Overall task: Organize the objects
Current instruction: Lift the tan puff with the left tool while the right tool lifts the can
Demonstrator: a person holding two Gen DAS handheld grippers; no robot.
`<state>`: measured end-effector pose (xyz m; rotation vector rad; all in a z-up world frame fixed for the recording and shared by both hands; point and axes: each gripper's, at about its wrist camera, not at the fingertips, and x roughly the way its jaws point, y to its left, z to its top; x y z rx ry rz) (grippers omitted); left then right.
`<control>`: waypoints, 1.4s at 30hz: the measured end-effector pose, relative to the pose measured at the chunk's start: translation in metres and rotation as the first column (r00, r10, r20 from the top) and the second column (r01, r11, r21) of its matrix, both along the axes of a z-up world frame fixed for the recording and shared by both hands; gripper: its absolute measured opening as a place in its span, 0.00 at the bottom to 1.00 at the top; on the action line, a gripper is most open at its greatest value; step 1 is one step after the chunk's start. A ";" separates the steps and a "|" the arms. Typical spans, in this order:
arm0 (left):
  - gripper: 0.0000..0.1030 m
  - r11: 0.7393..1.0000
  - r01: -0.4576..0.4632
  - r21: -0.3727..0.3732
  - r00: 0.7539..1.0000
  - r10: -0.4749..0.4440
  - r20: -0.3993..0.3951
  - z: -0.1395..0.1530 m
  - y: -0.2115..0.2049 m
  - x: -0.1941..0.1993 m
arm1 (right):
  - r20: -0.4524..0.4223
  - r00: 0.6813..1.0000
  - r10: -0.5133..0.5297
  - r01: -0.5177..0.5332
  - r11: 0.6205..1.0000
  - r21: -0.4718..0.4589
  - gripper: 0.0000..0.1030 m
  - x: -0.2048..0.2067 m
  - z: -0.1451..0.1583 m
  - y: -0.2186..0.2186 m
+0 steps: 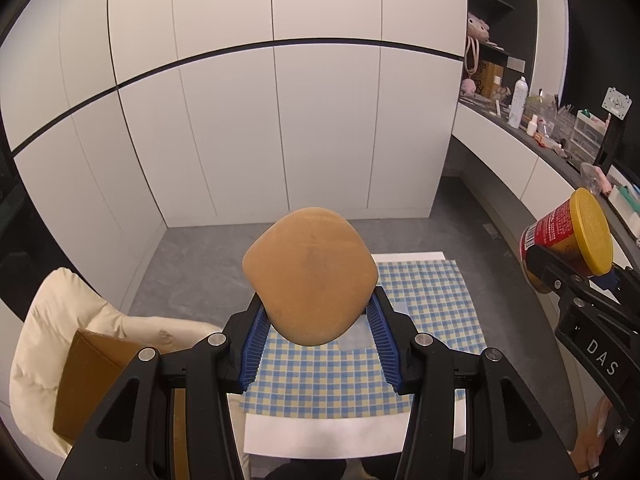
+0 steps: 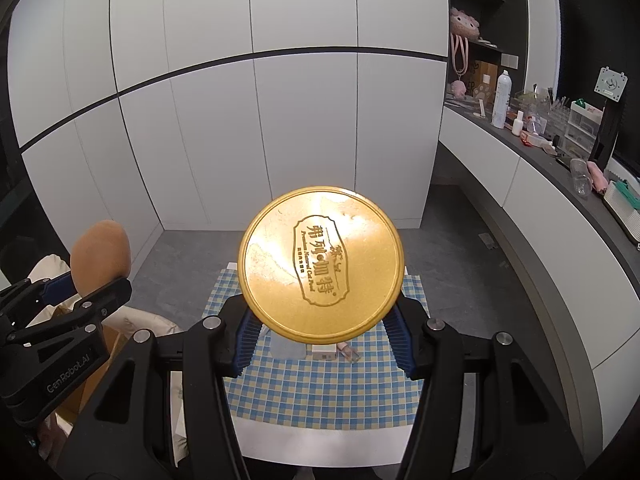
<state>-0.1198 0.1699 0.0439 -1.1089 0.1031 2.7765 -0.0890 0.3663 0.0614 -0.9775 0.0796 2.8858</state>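
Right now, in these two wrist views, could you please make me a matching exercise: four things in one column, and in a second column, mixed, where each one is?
Things:
1. tan rounded object
2. can with gold lid
3. brown cardboard box
4. white spray bottle

Places:
A. on the dark counter at the right
B. on the cream cushion at the left
C. between the pads of the left gripper
D. between the pads of the right gripper

Pairs: 1-C, 2-D, 3-B, 4-A

Tan rounded bun held aloft; gold-lidded red can held aloft.
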 end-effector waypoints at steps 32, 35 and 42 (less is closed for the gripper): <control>0.48 0.994 -0.096 -0.048 0.995 0.095 -0.022 -0.054 -0.079 0.155 | 0.098 0.995 -0.021 0.028 0.997 -0.077 0.55 0.145 -0.069 -0.012; 0.48 0.995 -0.091 -0.031 0.996 0.092 0.014 -0.067 -0.084 0.161 | 0.111 0.994 -0.020 0.029 0.997 -0.077 0.55 0.161 -0.078 -0.013; 0.48 0.999 -0.045 -0.021 0.995 0.047 0.084 -0.096 -0.085 0.174 | 0.141 0.990 -0.014 0.025 0.997 -0.072 0.55 0.196 -0.096 -0.017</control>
